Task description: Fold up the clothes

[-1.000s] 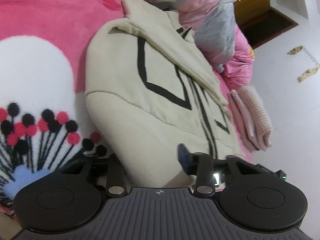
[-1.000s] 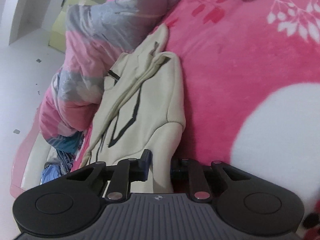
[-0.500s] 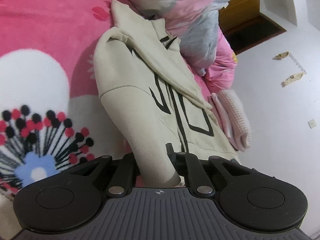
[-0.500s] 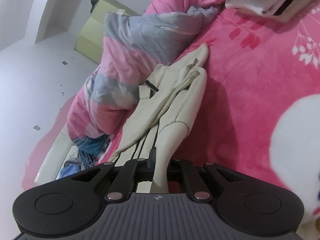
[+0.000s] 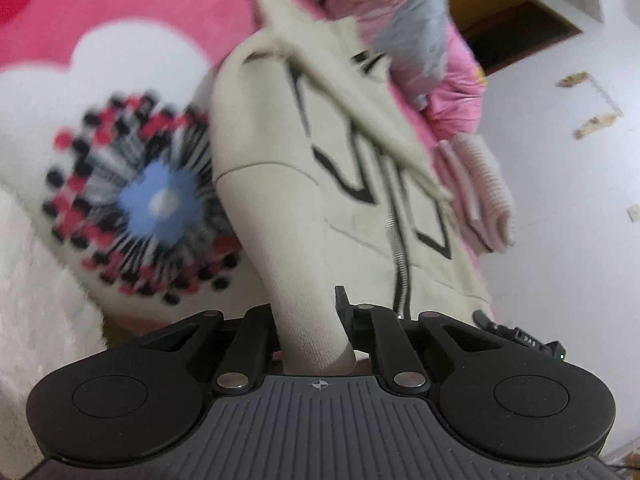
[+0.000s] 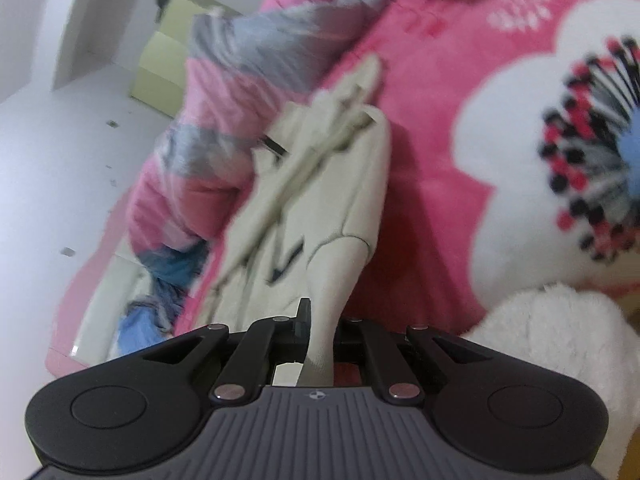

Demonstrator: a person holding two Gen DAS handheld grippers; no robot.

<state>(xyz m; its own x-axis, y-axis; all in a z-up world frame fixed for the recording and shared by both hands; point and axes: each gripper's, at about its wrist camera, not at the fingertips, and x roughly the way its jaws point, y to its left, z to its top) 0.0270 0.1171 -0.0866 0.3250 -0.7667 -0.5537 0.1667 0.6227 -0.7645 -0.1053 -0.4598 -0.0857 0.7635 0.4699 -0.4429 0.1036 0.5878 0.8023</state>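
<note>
In the left wrist view the left gripper (image 5: 308, 320) pinches a sleeve of the cream jacket (image 5: 344, 184) lying on the pink blanket (image 5: 120, 12), so keep it taut, while in the right wrist view the right gripper (image 6: 320, 332), nearly closed, clamps the jacket's cloth and should travel evenly.

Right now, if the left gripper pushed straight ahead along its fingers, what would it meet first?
The left gripper is already shut on the cream hoodie; straight ahead lies more of its body, then probably the crumpled quilt. Depth is unclear.
</note>
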